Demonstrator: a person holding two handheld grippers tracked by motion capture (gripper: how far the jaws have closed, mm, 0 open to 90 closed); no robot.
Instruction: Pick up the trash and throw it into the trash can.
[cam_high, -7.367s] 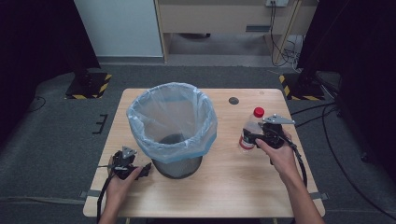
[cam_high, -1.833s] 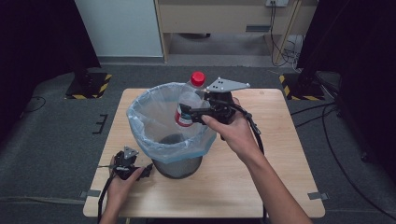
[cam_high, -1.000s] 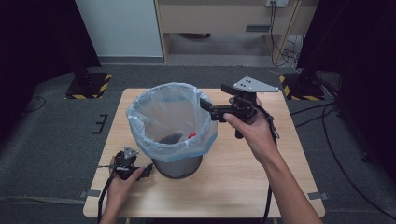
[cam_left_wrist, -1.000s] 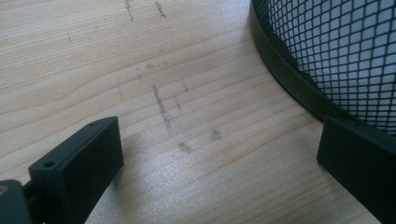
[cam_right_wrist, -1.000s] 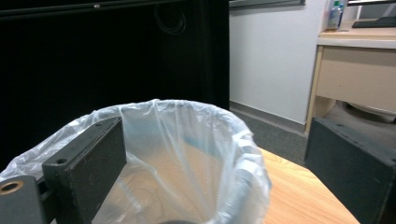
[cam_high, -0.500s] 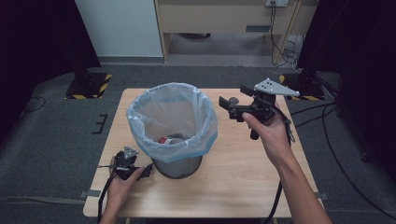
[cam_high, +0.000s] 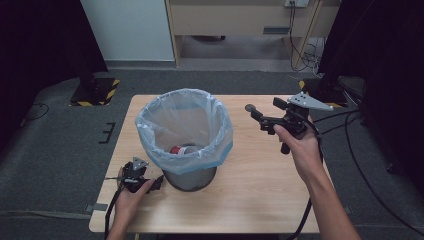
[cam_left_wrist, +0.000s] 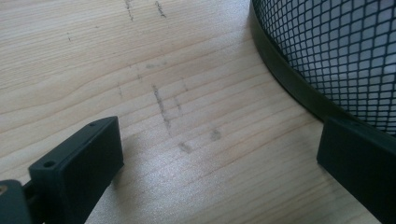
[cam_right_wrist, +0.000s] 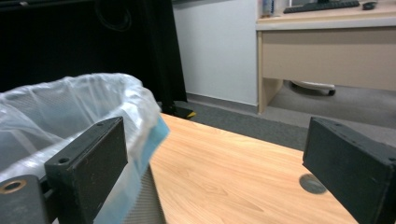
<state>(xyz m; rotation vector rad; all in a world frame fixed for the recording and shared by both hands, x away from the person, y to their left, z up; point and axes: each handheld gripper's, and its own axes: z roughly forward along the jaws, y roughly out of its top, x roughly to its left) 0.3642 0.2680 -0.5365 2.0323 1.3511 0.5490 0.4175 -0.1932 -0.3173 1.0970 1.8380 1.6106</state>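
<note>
— Where do things stand?

— My right gripper (cam_high: 264, 120) has its jaws apart and nothing between them. Judging by that, the dropping-in looks done; I see nothing else on the bench (cam_high: 260, 185) waiting to go in.

— And your left?

— My left gripper (cam_high: 150, 184) sits low on the bench, jaws apart, bare wood between them, and the mesh wall of the bin (cam_left_wrist: 336, 56) just beside the far jaw.

— What is beyond your right jaws?

— Just past the near one, the bin's plastic liner (cam_right_wrist: 70, 107); farther on, open bench.

— What's in the bin?

— A bottle (cam_high: 184, 149) with a red cap lies at the bottom, on its side as far as I can tell
</note>
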